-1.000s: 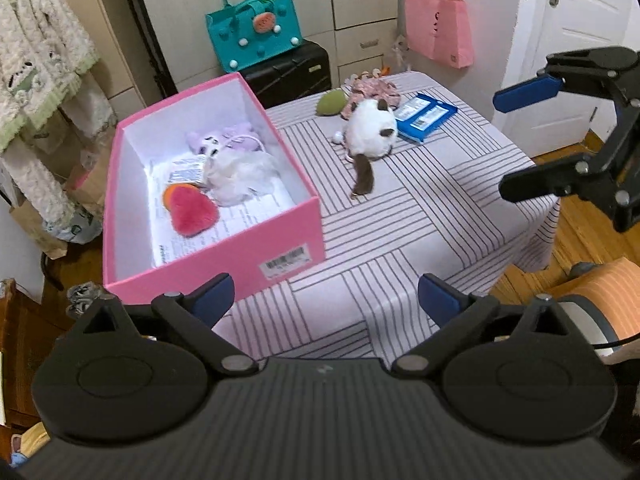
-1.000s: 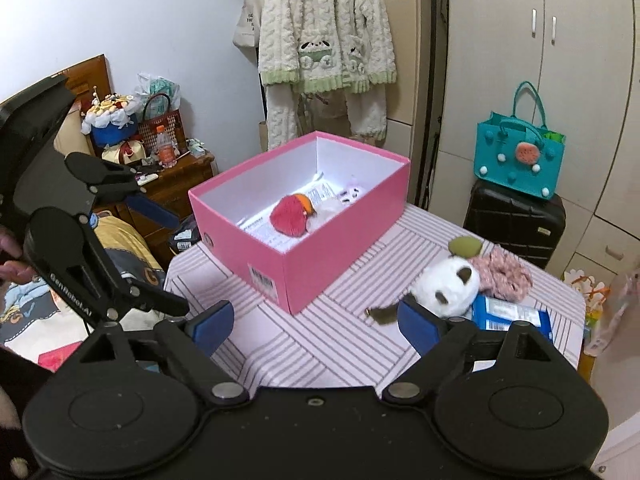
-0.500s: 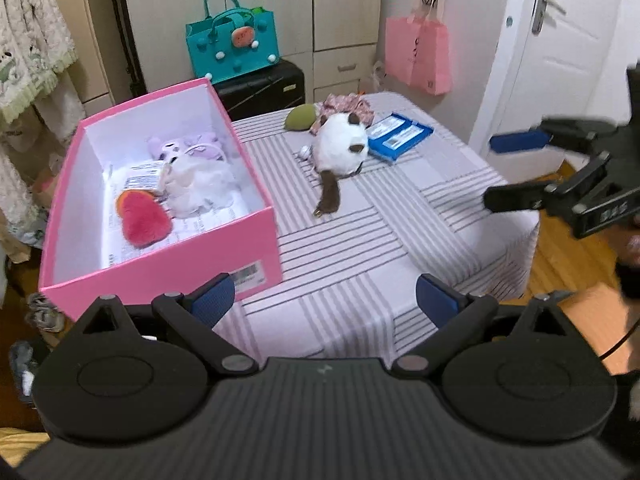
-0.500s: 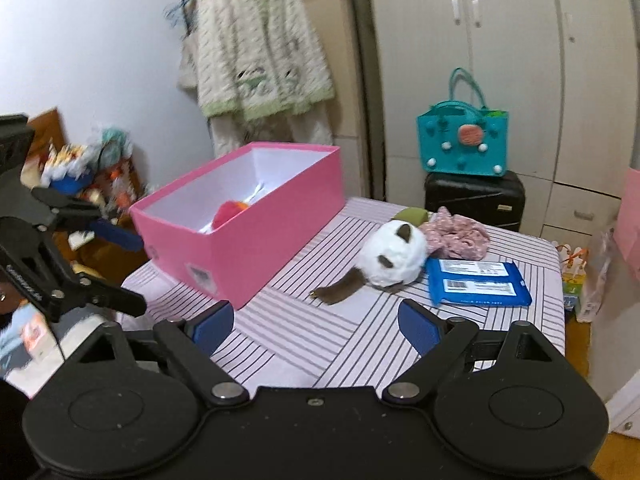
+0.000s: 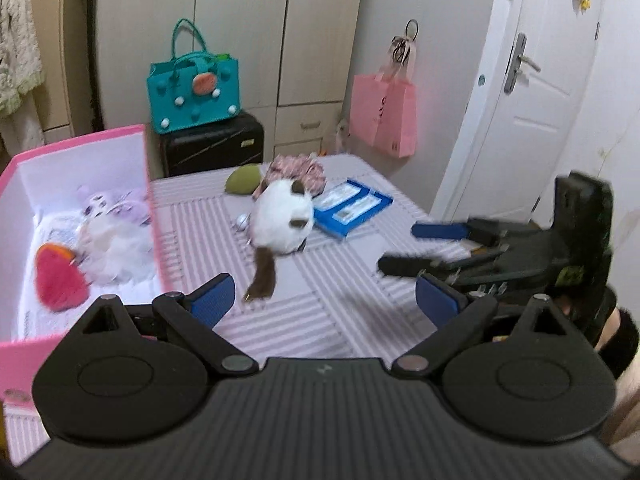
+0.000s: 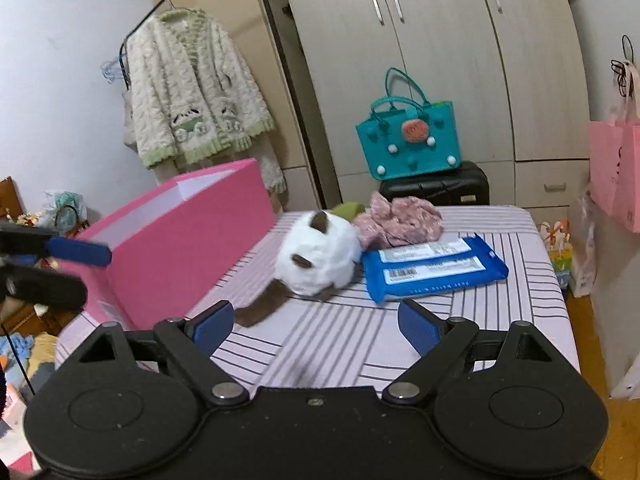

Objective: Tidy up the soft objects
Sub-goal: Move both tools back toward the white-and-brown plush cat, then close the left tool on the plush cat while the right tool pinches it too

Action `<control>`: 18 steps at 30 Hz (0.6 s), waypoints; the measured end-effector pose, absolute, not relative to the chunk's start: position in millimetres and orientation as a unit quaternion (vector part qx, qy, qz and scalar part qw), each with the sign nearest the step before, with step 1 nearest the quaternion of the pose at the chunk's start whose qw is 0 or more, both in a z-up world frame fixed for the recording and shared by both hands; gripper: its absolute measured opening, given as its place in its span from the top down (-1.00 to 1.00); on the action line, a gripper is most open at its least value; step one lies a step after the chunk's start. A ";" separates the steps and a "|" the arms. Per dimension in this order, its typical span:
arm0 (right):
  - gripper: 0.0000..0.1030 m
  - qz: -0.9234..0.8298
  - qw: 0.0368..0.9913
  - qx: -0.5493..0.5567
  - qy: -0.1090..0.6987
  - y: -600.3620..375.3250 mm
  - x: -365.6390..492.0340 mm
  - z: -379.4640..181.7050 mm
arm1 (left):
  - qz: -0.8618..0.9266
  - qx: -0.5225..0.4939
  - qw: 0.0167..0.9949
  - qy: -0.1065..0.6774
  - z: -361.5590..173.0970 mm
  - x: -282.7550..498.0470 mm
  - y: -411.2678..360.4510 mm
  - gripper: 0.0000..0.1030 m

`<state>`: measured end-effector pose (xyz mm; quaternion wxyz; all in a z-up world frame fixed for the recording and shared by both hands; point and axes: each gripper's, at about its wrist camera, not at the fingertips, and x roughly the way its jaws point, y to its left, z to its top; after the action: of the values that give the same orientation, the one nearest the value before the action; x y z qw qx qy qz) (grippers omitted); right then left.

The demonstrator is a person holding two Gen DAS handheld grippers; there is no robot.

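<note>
Blue packet (image 6: pixel 434 268) touching white plush (image 6: pixel 318 258), pink box (image 6: pixel 180 240) beside

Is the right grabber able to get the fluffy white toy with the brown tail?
Probably yes. The right gripper is open and empty, and only bare striped tablecloth lies between it and the white plush toy. The blue wipes pack sits beside the toy, not in front.

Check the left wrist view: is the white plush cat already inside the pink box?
No, the white plush cat lies on the striped tablecloth, outside the pink box.
</note>
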<state>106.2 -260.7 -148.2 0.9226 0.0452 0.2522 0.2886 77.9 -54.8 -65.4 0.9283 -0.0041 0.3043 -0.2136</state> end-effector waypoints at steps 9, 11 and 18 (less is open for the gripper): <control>-0.74 0.280 0.928 0.027 0.244 -245.2 125.4 -156.3 | -0.205 -0.013 0.937 0.282 -77.3 125.7 -94.0 -0.88; -0.74 0.281 0.928 0.023 0.242 -238.9 129.8 -157.0 | -0.207 -0.028 0.933 0.292 -81.0 137.1 -95.4 -0.87; -0.73 0.266 0.935 -0.001 0.235 -214.6 140.4 -162.3 | -0.181 -0.047 0.935 0.302 -93.9 171.5 -92.1 -0.72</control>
<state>140.4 -214.6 -162.3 0.9351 -0.0008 0.2347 0.2656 171.5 -92.1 -93.9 0.9348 -0.0472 0.3020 -0.1806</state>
